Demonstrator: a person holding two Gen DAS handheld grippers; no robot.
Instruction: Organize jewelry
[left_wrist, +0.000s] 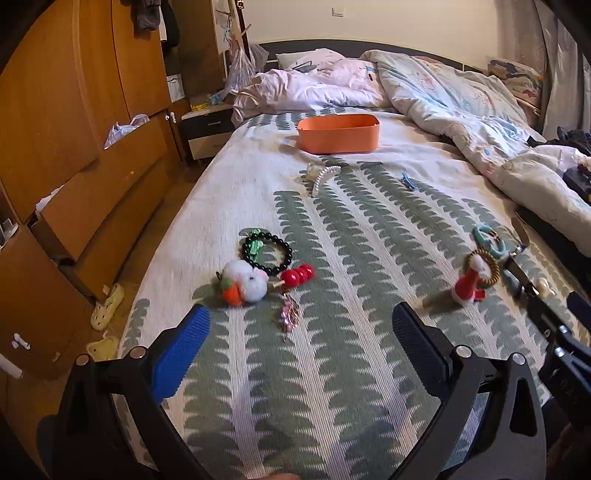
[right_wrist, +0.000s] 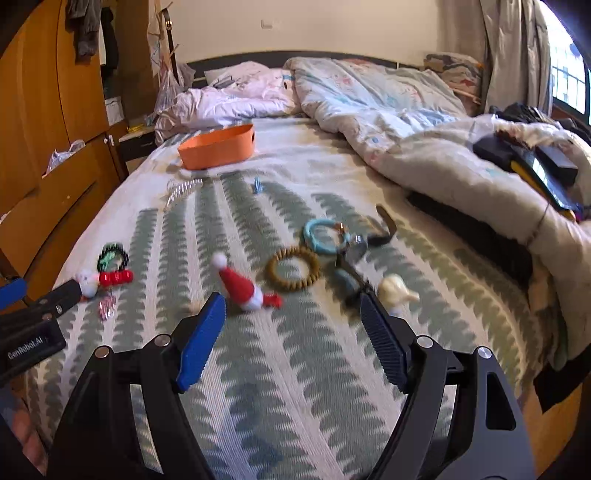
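Both grippers, left gripper (left_wrist: 299, 325) and right gripper (right_wrist: 293, 315), hover with jaws spread and empty. Jewelry lies scattered on the bed (left_wrist: 332, 387), the orange bin (left_wrist: 338, 133) beyond. Straddle the Santa-hat clip (right_wrist: 242, 290) squarely before closing.

Both the left gripper (left_wrist: 301, 321) and the right gripper (right_wrist: 293, 314) have black angular frames, silver round screws behind the jaws, and ribbed blue pads (left_wrist: 183, 354); white "GenRobot.AI" lettering marks one body.

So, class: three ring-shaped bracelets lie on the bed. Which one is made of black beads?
The black bead bracelet by the white pompom, left side. The other two, a tan bracelet and a turquoise bracelet, lie together further right.
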